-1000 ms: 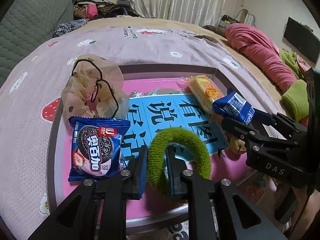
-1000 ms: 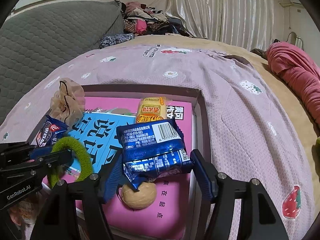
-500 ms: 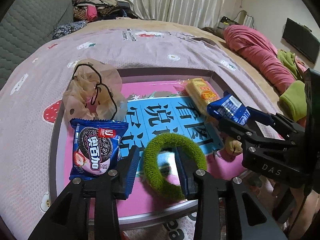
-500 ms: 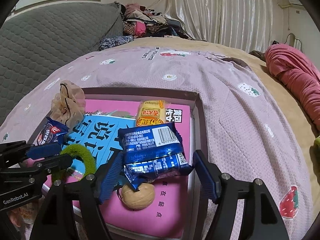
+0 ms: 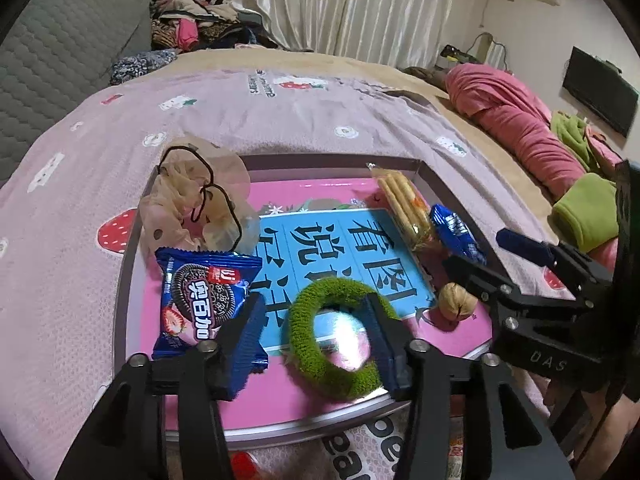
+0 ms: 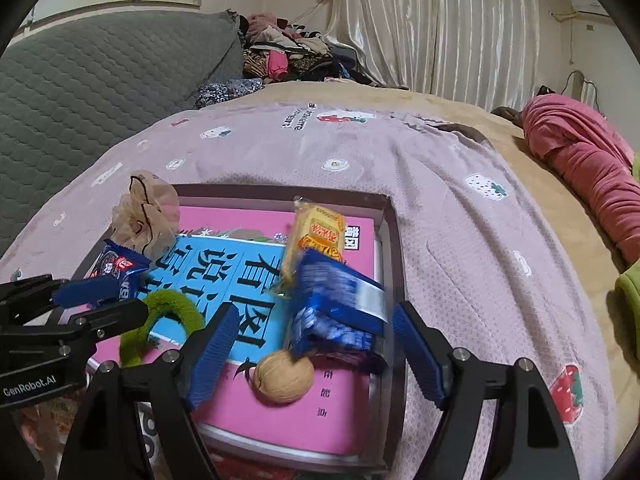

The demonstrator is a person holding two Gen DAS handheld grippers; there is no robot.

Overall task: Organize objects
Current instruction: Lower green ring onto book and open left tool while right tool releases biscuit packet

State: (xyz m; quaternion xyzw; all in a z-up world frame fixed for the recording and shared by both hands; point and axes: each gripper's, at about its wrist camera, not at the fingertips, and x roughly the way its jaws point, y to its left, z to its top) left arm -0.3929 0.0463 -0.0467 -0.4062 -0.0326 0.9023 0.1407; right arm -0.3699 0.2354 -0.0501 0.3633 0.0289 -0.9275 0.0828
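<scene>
Hair ties: two, a fuzzy green ring-shaped scrunchie (image 5: 334, 338) at lower centre, a beige sheer fabric scrunchie with black elastic loop (image 5: 196, 196) at upper left of tray.
Snack packs: three, a blue cookie packet with a sandwich-cookie picture (image 5: 204, 300) at left, a yellow wafer packet (image 6: 318, 240) at upper right, a blue foil snack packet with a barcode (image 6: 340, 304) at right, blurred.
Walnuts: one tan round walnut (image 6: 284, 376), just below the blue foil packet.
Container: one shallow grey-rimmed tray (image 6: 394, 248) on the lilac strawberry-print bedspread (image 6: 460, 220); a pink-and-blue book with large characters (image 5: 332, 248) lies flat inside, all six items on it.
Left gripper (image 5: 316, 334): jaws opening, one finger (image 5: 380, 332) inside the green ring, the other (image 5: 248, 328) outside it, not clamped.
Right gripper (image 6: 316, 344): jaws opening, blue foil packet between them, pads apart from it.
</scene>
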